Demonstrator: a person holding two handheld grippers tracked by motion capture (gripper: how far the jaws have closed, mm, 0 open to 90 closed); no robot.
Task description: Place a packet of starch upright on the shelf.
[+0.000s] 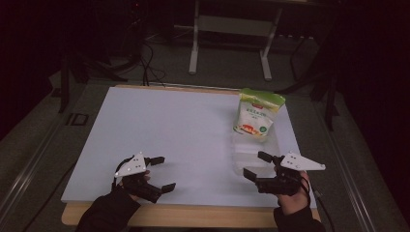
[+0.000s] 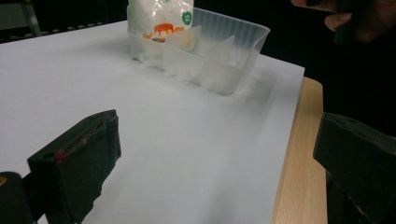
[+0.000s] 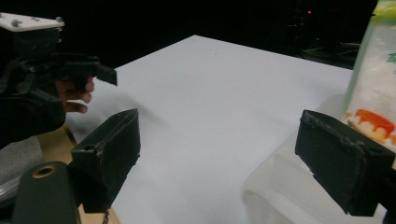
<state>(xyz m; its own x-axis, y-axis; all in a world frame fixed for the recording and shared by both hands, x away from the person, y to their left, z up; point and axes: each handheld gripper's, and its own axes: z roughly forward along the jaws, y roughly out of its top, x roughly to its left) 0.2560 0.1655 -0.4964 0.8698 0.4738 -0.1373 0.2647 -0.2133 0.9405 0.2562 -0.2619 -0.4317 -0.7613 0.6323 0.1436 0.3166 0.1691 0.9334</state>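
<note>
Pouch (image 1: 257, 113) and clear tray (image 1: 251, 154) are what I'm working toward; nearest me, though, are my own two tools. My left gripper (image 1: 155, 174) sits at about seven o'clock on the white table sheet (image 1: 169, 130), jaws spread wide, nothing between them. My right gripper (image 1: 256, 165) is at about five o'clock, jaws also wide apart and empty, its tips just at the near end of the tray. From the left gripper view the tray (image 2: 219, 56) is thin, see-through plastic with the pouch (image 2: 161, 18) standing upright in its far end; from the right gripper view the pouch (image 3: 376, 84) rises at two o'clock.

My worry is the tray: it looks light and slippery, so a nudge from my right jaws would likely skate it across the sheet and tip the tall pouch over. Its clear wall is also hard to judge in this dim light, so I could close on air or crush a flimsy side.
</note>
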